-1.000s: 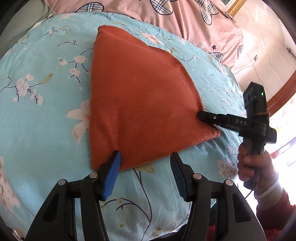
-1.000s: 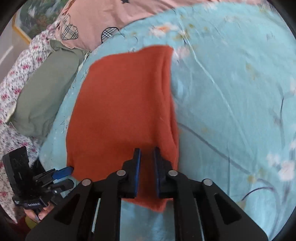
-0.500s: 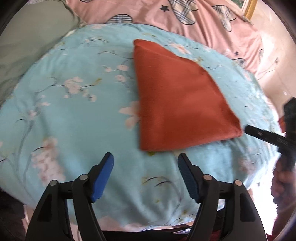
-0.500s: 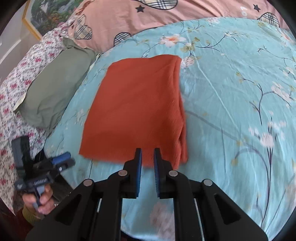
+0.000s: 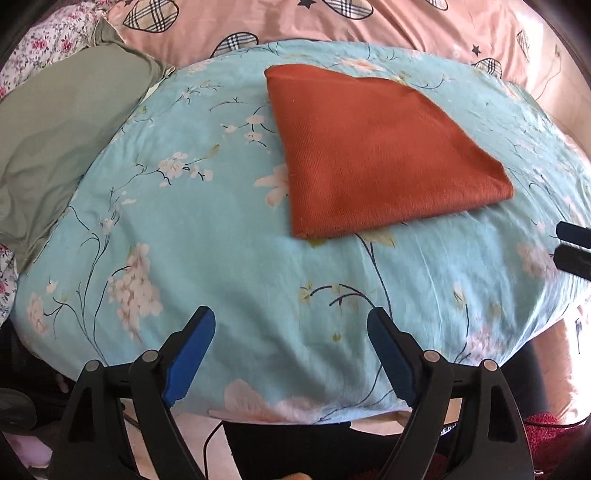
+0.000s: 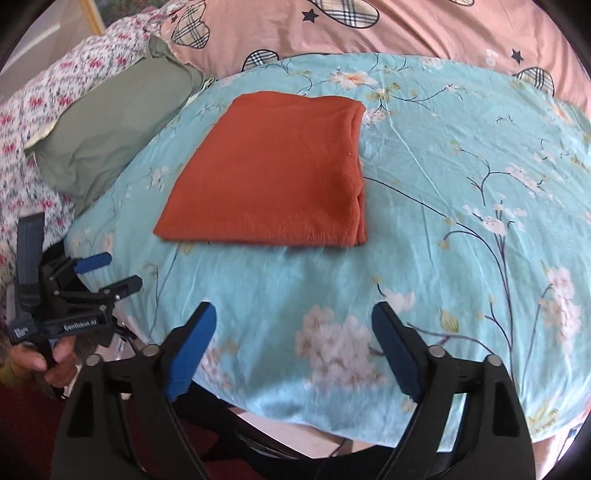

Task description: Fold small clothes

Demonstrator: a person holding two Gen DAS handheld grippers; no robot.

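A rust-orange garment [image 5: 380,155] lies folded into a flat rectangle on the light blue flowered cover [image 5: 221,221]; it also shows in the right wrist view [image 6: 280,173]. My left gripper [image 5: 291,350] is open and empty, well back from the garment near the front edge. My right gripper [image 6: 293,347] is open and empty, also back from the garment. The left gripper shows at the left in the right wrist view [image 6: 107,269]. The right gripper's fingers [image 5: 576,247] show at the right edge of the left wrist view.
A grey-green pillow [image 5: 55,140] lies left of the cover, also in the right wrist view [image 6: 110,122]. A pink sheet with plaid hearts [image 5: 332,18] lies behind. A flowered bedspread [image 6: 44,110] is at far left. The cover's front edge [image 6: 332,424] drops to the floor.
Both grippers have pulled back from the garment toward the front edge. The right gripper was shut on the garment's corner, then let go and opened. The garment stays flat.
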